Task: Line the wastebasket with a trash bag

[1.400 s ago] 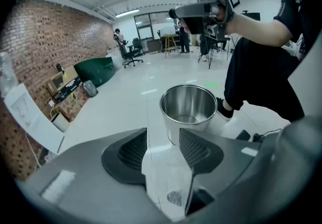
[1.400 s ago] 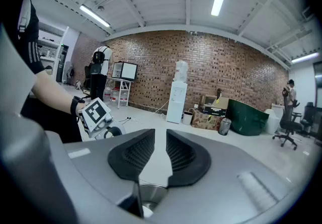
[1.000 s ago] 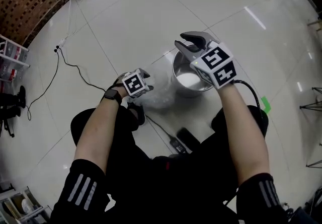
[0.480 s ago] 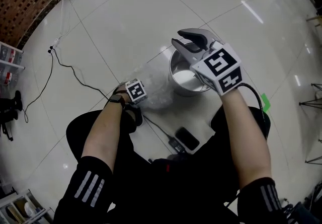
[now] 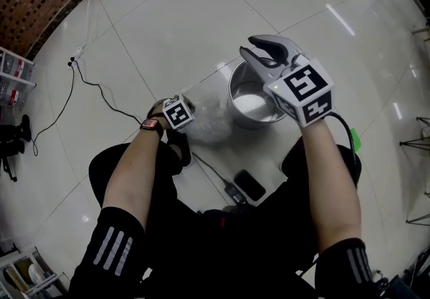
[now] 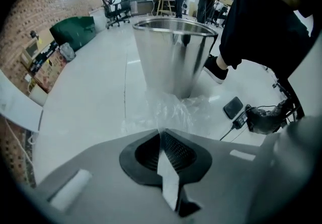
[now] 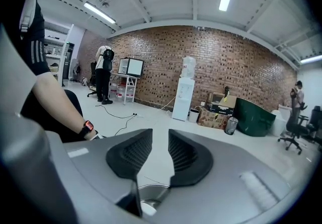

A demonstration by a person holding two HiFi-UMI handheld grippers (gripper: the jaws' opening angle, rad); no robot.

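Materials and finishes we noted around the wastebasket

We recorded the wastebasket point(image 6: 173, 54) as bare metal, smooth and mirror-bright, its wall throwing back reflections; the trash bag point(image 6: 176, 109) as thin clear plastic film, crinkled and faintly glossy; the floor point(image 5: 168, 35) as pale glossy tile streaked with lamp glare; the left gripper point(image 6: 161, 133) and right gripper point(image 7: 160, 140) as matt grey moulded plastic, their pads point(image 7: 132, 153) black, ribbed and rubbery-looking; the marker cube point(image 5: 304, 93) as matt black-and-white print; the far wall point(image 7: 241, 67) as rough brick.
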